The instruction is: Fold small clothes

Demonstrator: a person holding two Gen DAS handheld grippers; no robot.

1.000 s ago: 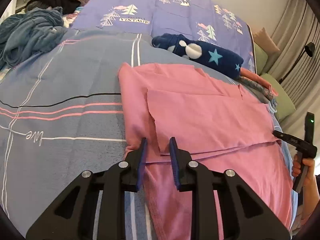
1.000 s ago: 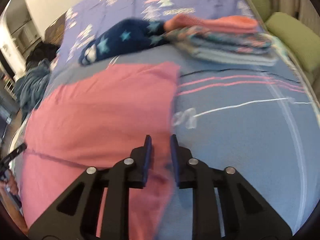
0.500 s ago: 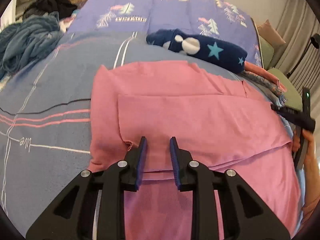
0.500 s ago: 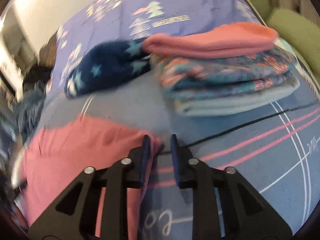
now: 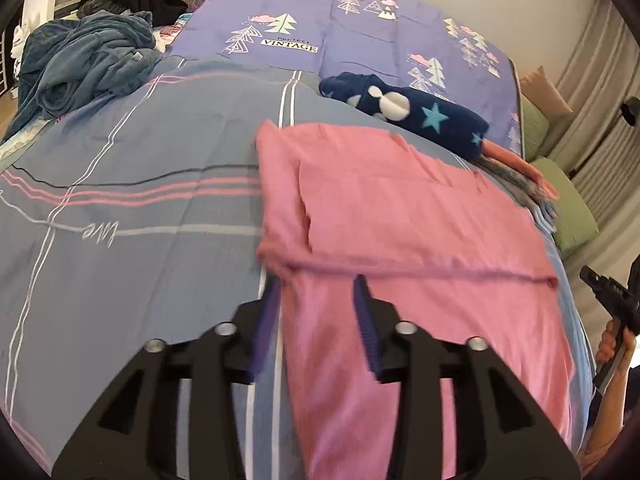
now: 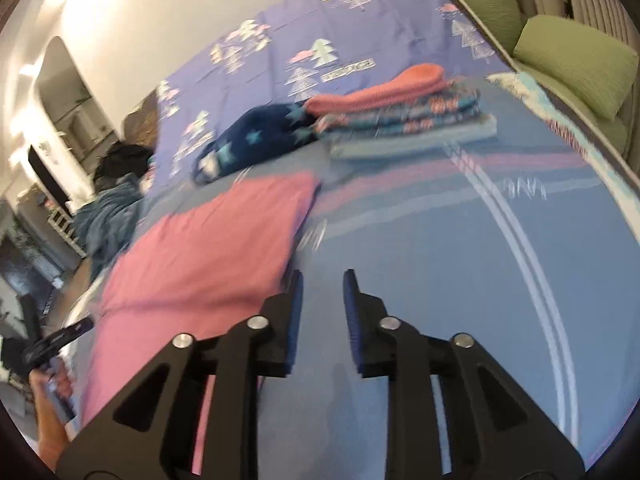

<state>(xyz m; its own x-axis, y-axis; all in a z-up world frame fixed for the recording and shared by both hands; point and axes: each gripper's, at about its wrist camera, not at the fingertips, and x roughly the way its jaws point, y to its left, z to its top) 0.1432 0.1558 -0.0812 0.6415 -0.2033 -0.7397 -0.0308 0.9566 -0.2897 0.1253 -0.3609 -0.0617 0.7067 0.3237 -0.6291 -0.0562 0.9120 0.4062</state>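
Grey-blue striped bedspread [image 5: 120, 208] across the bed, purple tree-print sheet [image 5: 360, 28] at the far end. Pink garment [image 5: 400, 208] flat mid-bed, partly folded, one layer doubled over the top. Blue blanket [image 5: 84, 64] heaped at far left. Stack of folded clothes [image 6: 404, 120] past the garment's far edge, navy star-print piece [image 6: 256, 140] touching it. Left gripper [image 5: 316, 292] jaws apart, empty, straddling the garment's left edge. Right gripper [image 6: 322, 284] jaws apart, empty, over bare bedspread just beside the garment's right edge.
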